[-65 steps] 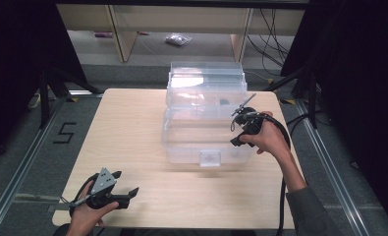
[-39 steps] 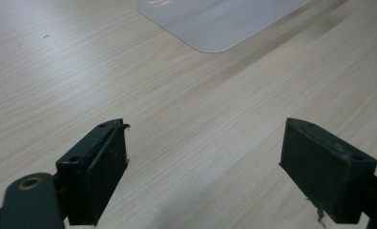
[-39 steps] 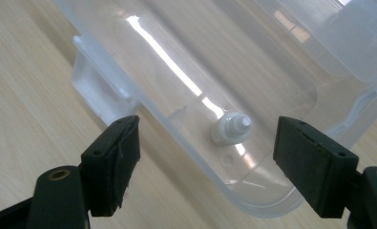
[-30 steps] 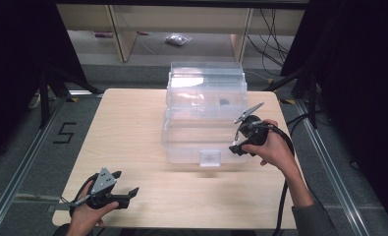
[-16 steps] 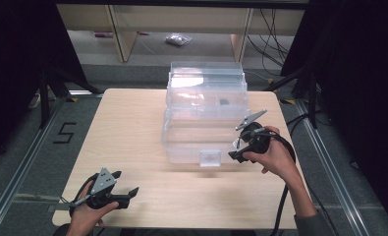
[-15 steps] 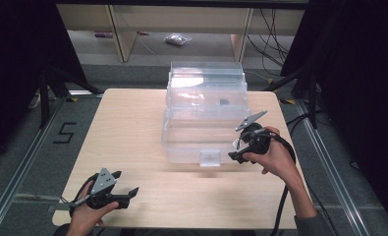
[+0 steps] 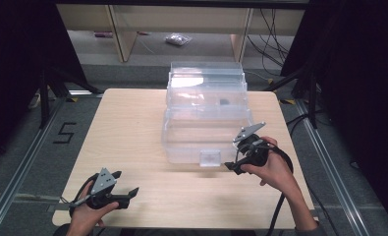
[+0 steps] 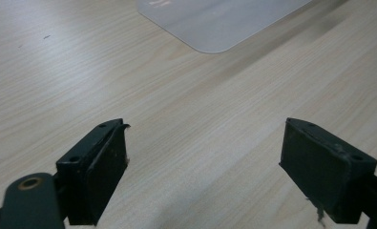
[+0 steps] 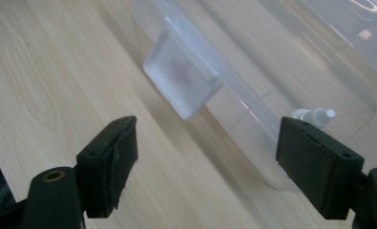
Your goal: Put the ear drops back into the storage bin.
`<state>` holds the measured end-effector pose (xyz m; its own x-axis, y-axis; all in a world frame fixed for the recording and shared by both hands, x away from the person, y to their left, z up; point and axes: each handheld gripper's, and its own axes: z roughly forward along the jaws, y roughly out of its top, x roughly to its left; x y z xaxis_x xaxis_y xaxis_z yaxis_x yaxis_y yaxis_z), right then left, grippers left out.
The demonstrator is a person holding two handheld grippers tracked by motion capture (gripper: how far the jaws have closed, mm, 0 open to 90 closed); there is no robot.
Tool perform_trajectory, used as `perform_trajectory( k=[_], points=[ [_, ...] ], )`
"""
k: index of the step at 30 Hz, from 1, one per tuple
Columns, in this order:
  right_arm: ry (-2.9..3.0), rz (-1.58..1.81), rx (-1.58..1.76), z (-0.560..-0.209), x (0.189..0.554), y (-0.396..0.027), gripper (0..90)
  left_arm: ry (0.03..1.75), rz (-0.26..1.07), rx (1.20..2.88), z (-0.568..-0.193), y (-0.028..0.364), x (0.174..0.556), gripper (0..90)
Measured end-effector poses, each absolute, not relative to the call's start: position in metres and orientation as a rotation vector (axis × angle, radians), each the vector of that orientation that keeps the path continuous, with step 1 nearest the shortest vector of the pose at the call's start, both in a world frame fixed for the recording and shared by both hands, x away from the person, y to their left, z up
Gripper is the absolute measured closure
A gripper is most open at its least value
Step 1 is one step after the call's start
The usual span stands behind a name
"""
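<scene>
Hovering just off the near right corner of the clear plastic box (image 7: 206,132), the right tongs (image 7: 231,166) gape wide with nothing between them, tips close to the box's front latch tab (image 9: 182,81) and not touching it. Through the clear wall there's a small white bottle (image 9: 315,115) lying inside. The box sits toward the far middle of the wooden counter (image 7: 127,132), lid down. Down at the near left corner the left tongs (image 7: 132,191) hang spread open too, empty, low over bare wood, well apart from the box, with only its rounded corner peeking in up ahead.
</scene>
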<state>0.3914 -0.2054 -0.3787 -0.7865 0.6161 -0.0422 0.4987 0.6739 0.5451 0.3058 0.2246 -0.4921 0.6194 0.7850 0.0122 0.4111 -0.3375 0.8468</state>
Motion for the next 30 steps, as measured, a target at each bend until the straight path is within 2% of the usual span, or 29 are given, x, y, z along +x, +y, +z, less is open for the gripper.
perform_trajectory(
  k=[30],
  points=[
    [2.601, 0.863, 0.877, -0.400, 0.366, -0.214, 21.4, 0.947, 0.539, 1.964, -0.492, 0.224, 0.306, 15.5]
  ],
)
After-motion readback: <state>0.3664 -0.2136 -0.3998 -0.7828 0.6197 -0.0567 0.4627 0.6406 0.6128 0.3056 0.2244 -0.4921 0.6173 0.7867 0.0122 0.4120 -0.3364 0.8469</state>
